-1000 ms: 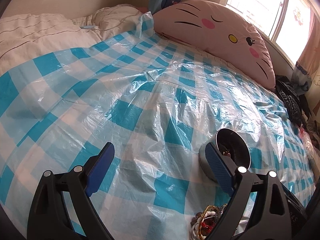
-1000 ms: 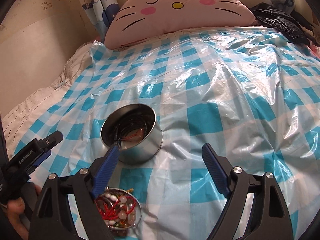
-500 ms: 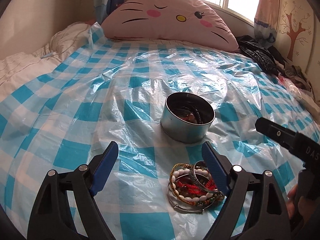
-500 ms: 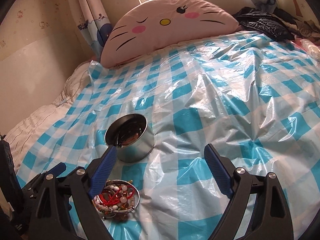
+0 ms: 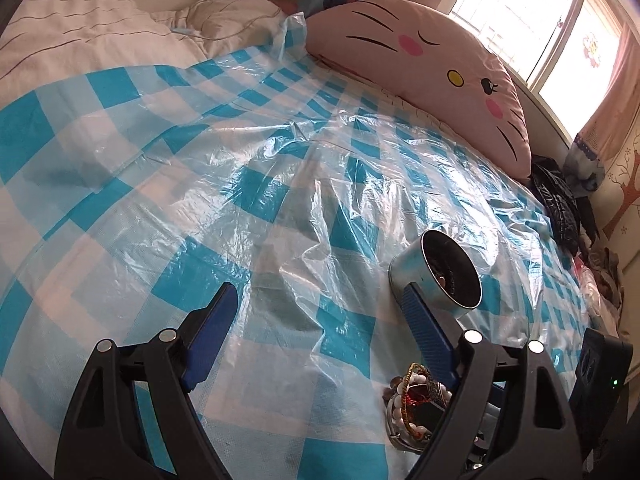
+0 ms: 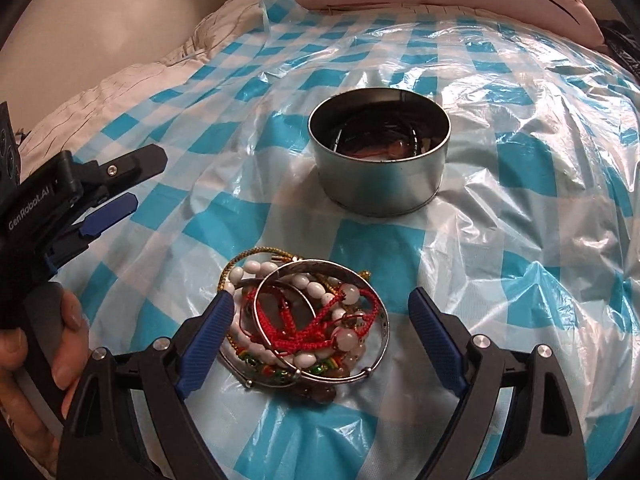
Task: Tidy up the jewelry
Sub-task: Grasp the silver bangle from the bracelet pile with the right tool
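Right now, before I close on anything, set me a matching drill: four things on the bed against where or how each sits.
1 round metal tin
2 bracelet pile
3 right gripper
4 cat-face pillow

a open over the pile
b at the head of the bed
c upright, strands inside
d heaped on the checked sheet, near the tin

Pairs: 1-c, 2-d, 3-a, 4-b

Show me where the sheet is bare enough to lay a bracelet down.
Free: the checked plastic sheet right of the metal tin, and the wide stretch between the tin and the cat pillow. Crowded: the short strip between the tin and the bracelet pile, and its left side, where the left gripper hangs.
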